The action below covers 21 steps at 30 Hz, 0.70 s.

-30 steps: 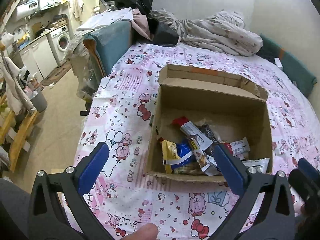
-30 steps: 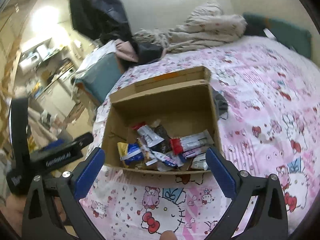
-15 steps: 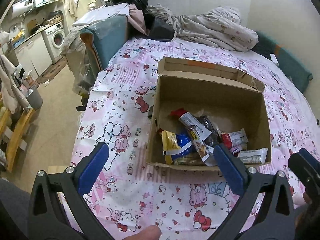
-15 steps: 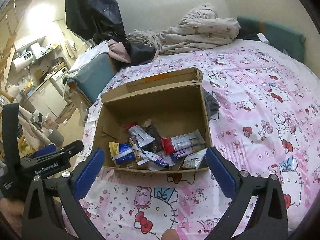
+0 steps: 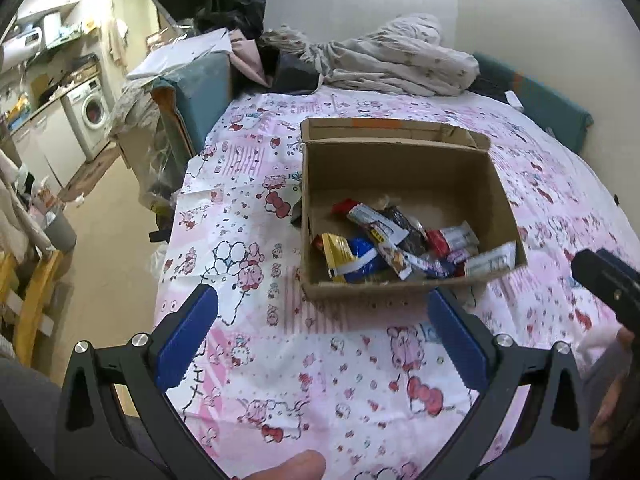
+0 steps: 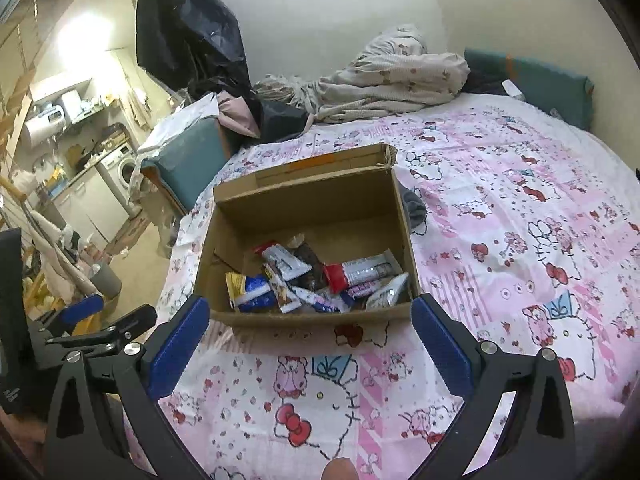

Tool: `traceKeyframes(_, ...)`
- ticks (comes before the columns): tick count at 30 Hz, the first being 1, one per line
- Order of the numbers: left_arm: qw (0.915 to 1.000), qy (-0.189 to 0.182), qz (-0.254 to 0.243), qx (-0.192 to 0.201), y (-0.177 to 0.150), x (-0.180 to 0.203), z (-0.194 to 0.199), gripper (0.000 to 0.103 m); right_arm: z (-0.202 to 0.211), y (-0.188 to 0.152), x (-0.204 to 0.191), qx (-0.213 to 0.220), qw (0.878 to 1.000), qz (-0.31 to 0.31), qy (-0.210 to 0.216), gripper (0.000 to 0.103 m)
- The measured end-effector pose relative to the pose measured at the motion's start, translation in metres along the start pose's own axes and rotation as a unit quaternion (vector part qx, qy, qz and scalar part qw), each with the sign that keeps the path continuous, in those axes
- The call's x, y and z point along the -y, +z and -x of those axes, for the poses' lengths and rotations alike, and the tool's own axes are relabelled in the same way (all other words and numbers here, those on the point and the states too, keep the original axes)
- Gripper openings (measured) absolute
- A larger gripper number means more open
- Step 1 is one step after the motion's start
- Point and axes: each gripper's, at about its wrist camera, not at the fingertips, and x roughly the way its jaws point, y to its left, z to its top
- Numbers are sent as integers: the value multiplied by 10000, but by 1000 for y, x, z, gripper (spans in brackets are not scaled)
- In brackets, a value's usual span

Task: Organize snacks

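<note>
We see an open cardboard box (image 5: 404, 168) on the bed (image 5: 248, 240), its snack packets (image 5: 400, 246) heaped toward the near wall, perhaps ten of them, too jumbled to count. Our left gripper (image 5: 320, 340) and right gripper (image 6: 310, 338) hover empty, jaws wide apart.

both tongs, left (image 5: 322, 336) and right (image 6: 310, 334), seemingly gape wide, empty.
</note>
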Motion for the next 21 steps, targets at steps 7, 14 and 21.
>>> traceKeyframes(7,9997,-179,152,0,-17,-8,8,103,3,-21,-15,-62,9987,348,-361,103)
traceKeyframes(14,9995,-84,238,172,-18,-16,14,103,-3,-24,-23,-37,9977,439,-507,103)
traceKeyframes(21,9988,-207,417,146,-15,-23,12,103,-6,-27,-29,13,9951,648,-744,103)
